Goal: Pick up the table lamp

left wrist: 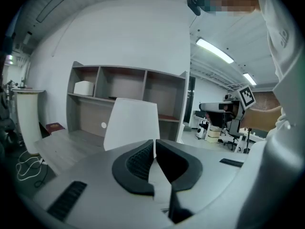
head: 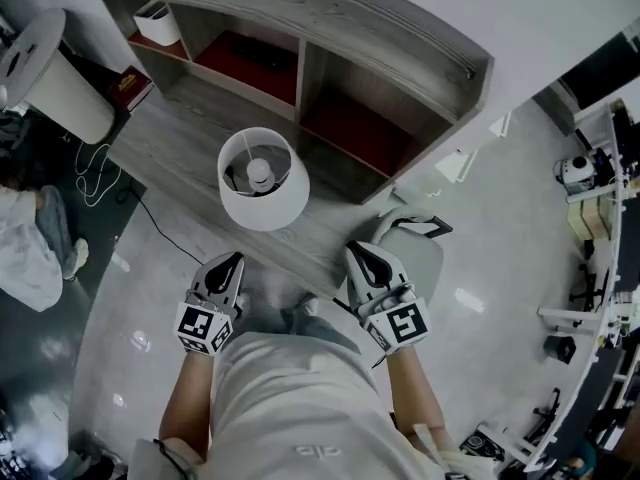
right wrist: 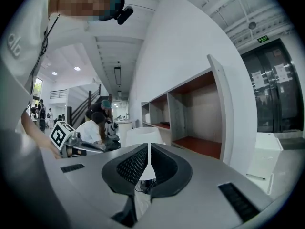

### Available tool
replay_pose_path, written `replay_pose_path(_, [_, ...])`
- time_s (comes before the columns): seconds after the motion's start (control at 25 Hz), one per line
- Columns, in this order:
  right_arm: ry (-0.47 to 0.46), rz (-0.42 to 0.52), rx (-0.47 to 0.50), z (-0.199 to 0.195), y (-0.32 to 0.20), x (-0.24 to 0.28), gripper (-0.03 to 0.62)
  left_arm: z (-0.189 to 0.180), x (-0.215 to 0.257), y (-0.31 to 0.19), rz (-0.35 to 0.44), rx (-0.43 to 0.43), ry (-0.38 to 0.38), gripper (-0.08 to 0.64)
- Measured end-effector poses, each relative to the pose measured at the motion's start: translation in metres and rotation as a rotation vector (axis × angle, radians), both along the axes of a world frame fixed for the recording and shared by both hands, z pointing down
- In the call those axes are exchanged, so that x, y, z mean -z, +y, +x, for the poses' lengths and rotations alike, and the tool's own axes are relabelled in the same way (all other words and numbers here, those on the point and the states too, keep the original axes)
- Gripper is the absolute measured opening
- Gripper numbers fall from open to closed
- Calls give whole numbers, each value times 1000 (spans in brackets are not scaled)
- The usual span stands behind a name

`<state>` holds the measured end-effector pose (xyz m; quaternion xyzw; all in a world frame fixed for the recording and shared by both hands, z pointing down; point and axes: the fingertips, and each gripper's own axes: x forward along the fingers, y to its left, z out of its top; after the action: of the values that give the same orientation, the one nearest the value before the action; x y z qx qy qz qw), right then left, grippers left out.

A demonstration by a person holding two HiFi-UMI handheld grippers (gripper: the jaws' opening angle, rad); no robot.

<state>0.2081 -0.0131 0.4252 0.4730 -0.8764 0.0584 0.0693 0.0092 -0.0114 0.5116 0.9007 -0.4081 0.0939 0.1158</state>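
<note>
Here the lamp (head: 262, 180) stands at the centre of the head view, near the front edge of the grey desk (head: 185, 133), its white shade seen from above with the bulb showing inside. Behind it, towards the top of the frame, rises the shelf (head: 330, 73), with a white container (head: 158, 23) in its upper-left compartment.

The left gripper (head: 230, 263) is below and left of the lamp, and the right gripper (head: 362, 256) is below and right of it. Both point up the frame towards the desk, and both are clear of the shade.

In the left gripper view the jaws are closed, tips meeting, with nothing caught between them. The shade fills the middle of that frame just above and behind the tips, apart from them. The right gripper's marker cube shows at the right of that view.

In the right gripper view the jaws are likewise pressed together and empty. The shade shows small behind their tips at the centre, not touched.

At the upper left of the head view a white cylinder (head: 60, 78) stands beside the desk, and a thin cable (head: 95, 173) trails on the floor below it.
</note>
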Motion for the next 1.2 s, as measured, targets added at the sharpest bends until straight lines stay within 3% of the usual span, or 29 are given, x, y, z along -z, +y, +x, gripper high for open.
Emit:
replay_pose_path(0.16, [20, 0, 69, -18, -16, 3, 44, -17, -34, 2, -35, 41, -44, 25])
replay_pose_path(0.24, [36, -2, 95, -29, -24, 5, 44, -25, -53, 0, -53, 46, -56, 64])
replay_pose_path(0.6, [152, -11, 186, -90, -56, 12, 46, -43, -136, -38, -83, -44, -89, 194])
replay_pose_path(0.8, [303, -16, 320, -128, -74, 15, 85, -31, -165, -65, -88, -134, -81, 241])
replay_pose_path(1.0, [454, -113, 439, -162, -94, 2, 184, -20, -185, -85, -76, -203, -76, 266])
replay_pose_path(1.2, [599, -112, 560, -193, -111, -14, 190, -16, -194, -104, -56, -241, -54, 277])
